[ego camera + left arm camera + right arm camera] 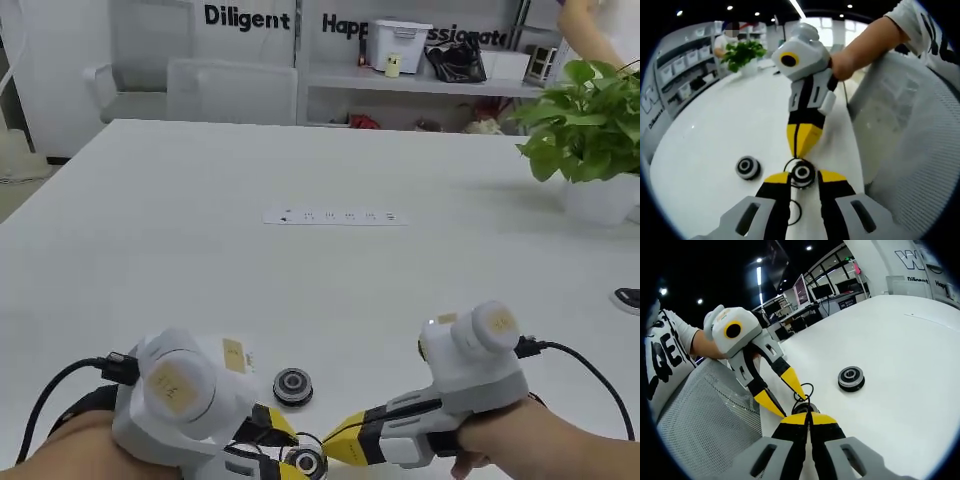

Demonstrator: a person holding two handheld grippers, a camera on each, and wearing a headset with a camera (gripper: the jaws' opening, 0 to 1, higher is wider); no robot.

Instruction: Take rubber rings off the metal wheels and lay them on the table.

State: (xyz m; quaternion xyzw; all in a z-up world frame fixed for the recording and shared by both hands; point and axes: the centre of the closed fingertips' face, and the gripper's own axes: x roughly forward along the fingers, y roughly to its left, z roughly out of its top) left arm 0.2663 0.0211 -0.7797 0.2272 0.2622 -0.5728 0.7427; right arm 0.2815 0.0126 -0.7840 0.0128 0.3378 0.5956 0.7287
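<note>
A metal wheel [305, 461] [803, 172] sits at the table's near edge between the yellow tips of my left gripper [285, 450] [804, 177], which is shut on it. My right gripper [345, 437] [808, 418] comes in from the right with its tips pressed together on the thin black rubber ring at the wheel's rim. In the left gripper view the right gripper [799, 152] reaches down to the wheel from above. A second wheel [292, 385] [747, 167] [850, 378] lies free on the table nearby. A loose black ring [800, 212] lies flat under the left jaws.
A white power strip [335, 217] lies mid-table. A potted plant [590, 120] stands at the right edge. A mesh chair back [905, 125] is close behind the near table edge. Shelves with boxes line the far wall.
</note>
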